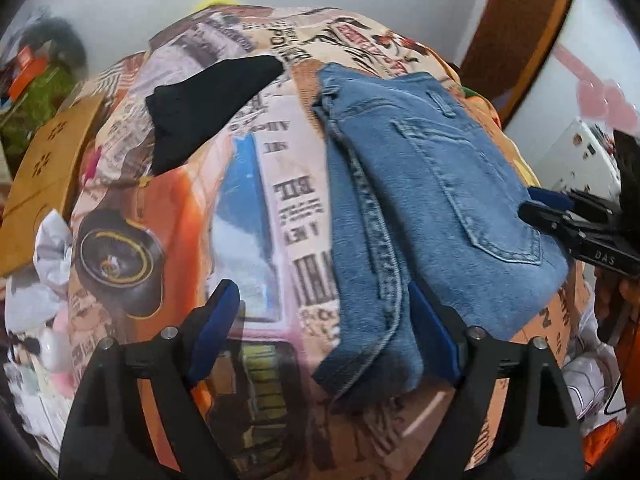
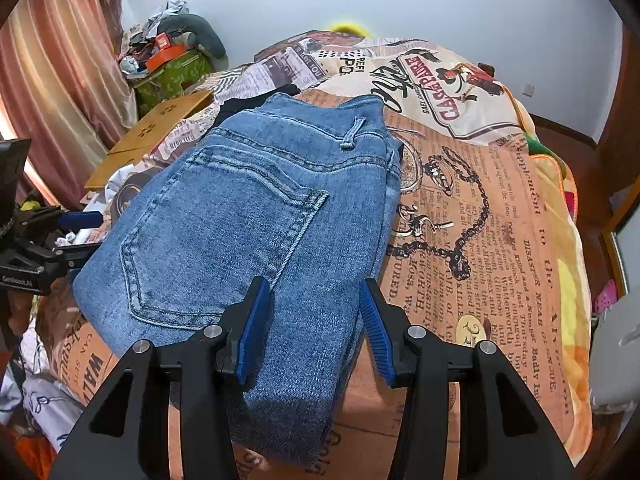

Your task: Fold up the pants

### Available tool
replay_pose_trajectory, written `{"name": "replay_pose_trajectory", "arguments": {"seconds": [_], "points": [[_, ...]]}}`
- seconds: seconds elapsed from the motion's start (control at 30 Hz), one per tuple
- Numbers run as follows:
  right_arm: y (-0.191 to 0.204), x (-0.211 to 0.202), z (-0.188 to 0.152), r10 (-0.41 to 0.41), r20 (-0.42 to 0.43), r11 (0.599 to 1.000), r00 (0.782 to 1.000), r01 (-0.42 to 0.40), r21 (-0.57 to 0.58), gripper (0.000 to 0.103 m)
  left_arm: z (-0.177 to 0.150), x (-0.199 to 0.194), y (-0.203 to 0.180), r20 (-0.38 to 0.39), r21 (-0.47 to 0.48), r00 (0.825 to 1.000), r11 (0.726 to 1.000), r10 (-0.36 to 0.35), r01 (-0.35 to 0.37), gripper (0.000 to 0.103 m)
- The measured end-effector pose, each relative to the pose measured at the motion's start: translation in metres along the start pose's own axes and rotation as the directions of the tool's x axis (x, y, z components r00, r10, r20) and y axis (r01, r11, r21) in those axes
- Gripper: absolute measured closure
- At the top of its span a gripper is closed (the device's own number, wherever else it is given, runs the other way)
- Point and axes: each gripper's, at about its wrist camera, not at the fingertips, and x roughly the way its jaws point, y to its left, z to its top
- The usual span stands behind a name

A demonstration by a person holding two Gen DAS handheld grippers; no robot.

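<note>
Folded blue denim pants flat on newsprint-patterned bedspread, left claw spread wide, right claw released, both straddling denim.

Pants are mid-blue washed denim, lighter faded patches, pale blue stitching on the pocket and seams. Bedspread is a busy newspaper-style print: peach, orange and cream panels, black lettering, black chain drawing, one red banner with a rooster (text reads upside down). In the left wrist view the same bedspread shows bright orange, a sky-blue block and pink. Black cloth is plain, no pattern. Both grippers are black with blue pads. Curtain has pink and tan vertical stripes. Wooden board is tan with flower cut-outs. Wall is pale grey-blue.
</note>
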Motion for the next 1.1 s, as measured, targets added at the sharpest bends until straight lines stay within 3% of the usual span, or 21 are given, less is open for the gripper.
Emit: {"name": "replay_pose_trajectory", "arguments": {"seconds": [0.3, 0.53, 0.63, 0.77, 0.83, 0.9, 0.97, 1.1], "points": [[-0.002, -0.005, -0.007, 0.001, -0.003, 1.000, 1.000, -0.001, 0.005, 0.060, -0.010, -0.002, 0.011, 0.012, -0.039, 1.000, 0.999, 0.021, -0.021, 0.016], [-0.009, -0.008, -0.013, 0.025, -0.004, 0.998, 1.000, -0.024, 0.051, 0.055, -0.008, 0.000, 0.022, -0.018, -0.108, 0.999, 0.993, -0.040, 0.038, 0.015], [-0.006, -0.013, -0.007, 0.006, -0.014, 1.000, 1.000, -0.005, 0.015, 0.053, 0.006, -0.010, 0.016, -0.021, -0.075, 1.000, 0.997, -0.008, 0.007, 0.015], [-0.007, -0.017, 0.001, -0.018, -0.020, 1.000, 1.000, 0.018, -0.014, 0.052, 0.031, -0.026, 0.003, 0.050, -0.004, 0.997, 0.998, 0.066, -0.066, 0.015], [-0.010, -0.019, 0.006, -0.021, -0.011, 1.000, 1.000, 0.021, -0.016, 0.052, 0.044, -0.028, 0.000, 0.074, 0.013, 0.996, 0.999, 0.041, -0.042, 0.014], [-0.015, -0.019, 0.012, -0.009, 0.003, 1.000, 1.000, 0.009, 0.002, 0.041, 0.059, -0.024, -0.003, 0.077, 0.014, 0.997, 1.000, 0.001, -0.002, 0.014], [-0.020, -0.018, 0.017, 0.006, 0.017, 1.000, 1.000, -0.006, 0.028, 0.038, 0.072, -0.013, -0.007, 0.053, 0.014, 0.996, 0.998, -0.065, 0.065, 0.014], [-0.029, -0.003, 0.022, 0.056, -0.004, 0.996, 0.998, -0.055, 0.076, 0.038, 0.087, 0.022, -0.015, -0.032, 0.026, 0.991, 0.991, -0.131, 0.132, 0.014]]}}
